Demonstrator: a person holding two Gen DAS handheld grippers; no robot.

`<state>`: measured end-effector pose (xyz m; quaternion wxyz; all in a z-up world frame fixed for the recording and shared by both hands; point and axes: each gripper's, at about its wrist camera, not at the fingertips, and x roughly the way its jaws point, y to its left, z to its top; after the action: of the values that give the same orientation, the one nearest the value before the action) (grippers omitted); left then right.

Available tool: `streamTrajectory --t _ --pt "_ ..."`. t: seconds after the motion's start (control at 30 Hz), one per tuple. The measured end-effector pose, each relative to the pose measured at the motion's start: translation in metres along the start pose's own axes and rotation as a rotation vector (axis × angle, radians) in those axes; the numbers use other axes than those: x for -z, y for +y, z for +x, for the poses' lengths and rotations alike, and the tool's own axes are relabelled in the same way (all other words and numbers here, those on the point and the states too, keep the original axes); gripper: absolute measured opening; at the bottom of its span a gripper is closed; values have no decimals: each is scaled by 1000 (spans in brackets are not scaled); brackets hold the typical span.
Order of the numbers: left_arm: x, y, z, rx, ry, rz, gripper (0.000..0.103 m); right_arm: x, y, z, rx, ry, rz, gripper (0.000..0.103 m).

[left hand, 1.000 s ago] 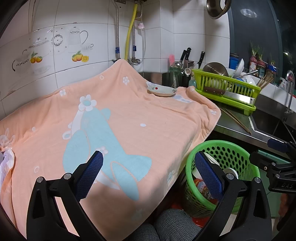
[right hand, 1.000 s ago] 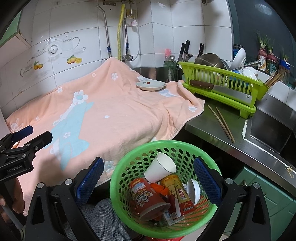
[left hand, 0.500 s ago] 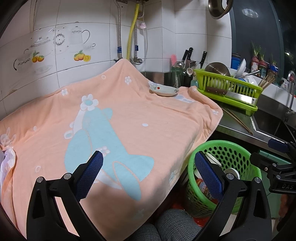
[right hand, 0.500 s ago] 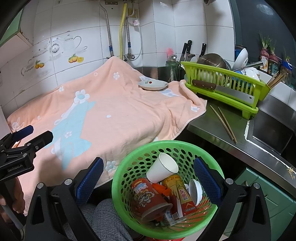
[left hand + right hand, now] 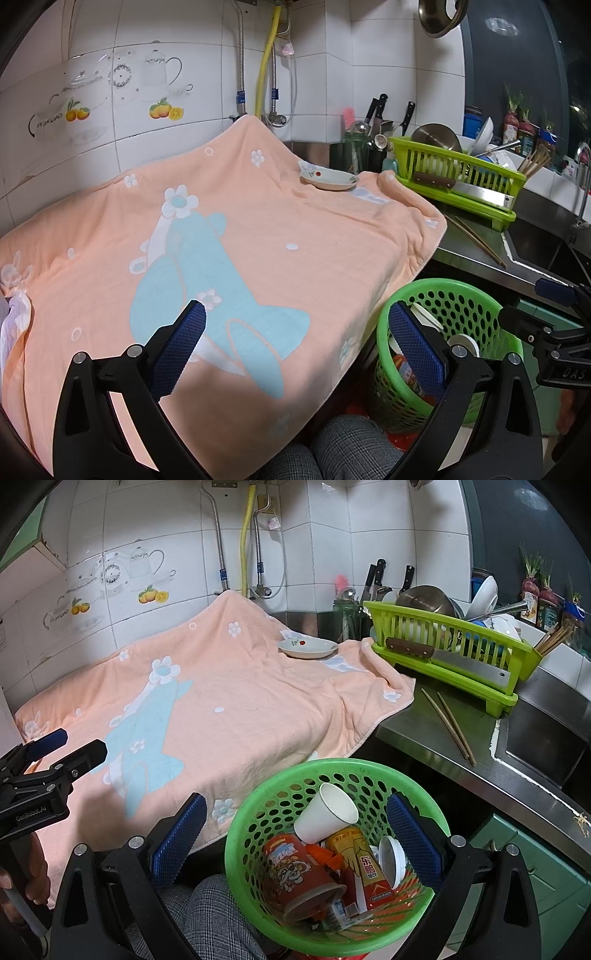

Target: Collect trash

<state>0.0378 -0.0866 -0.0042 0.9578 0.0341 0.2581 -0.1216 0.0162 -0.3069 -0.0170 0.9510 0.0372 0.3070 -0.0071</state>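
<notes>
Basket [image 5: 332, 771] rim beside towel [image 5: 221, 709] edge.

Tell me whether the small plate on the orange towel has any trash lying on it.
No. The small plate on the orange towel shows only its printed pattern, while the trash sits in the green basket.

"GenRobot.AI" is showing on the left gripper [image 5: 66, 755], left of the right gripper's fingers. "DAS" is showing on the right gripper [image 5: 546, 314]. "东鹏" is standing on a yellow can [image 5: 364, 864] between the fingers.
</notes>
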Motion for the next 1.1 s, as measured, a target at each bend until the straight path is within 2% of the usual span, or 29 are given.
streamTrajectory --t 0.3,0.53,0.73,1.0,1.1 --pt "0 0 -1 1 2 -1 98 2 2 3 -4 3 -7 95" --pt "1 -4 -9 -19 -45 28 98 1 2 2 -6 2 -5 95" --pt "-1 -8 -11 -15 -47 38 98 2 3 3 -8 4 -9 95" --pt "0 -8 -19 77 -68 16 98 2 2 2 -13 1 -9 95" --pt "1 -10 -21 76 -81 18 98 2 3 2 -13 1 -8 95"
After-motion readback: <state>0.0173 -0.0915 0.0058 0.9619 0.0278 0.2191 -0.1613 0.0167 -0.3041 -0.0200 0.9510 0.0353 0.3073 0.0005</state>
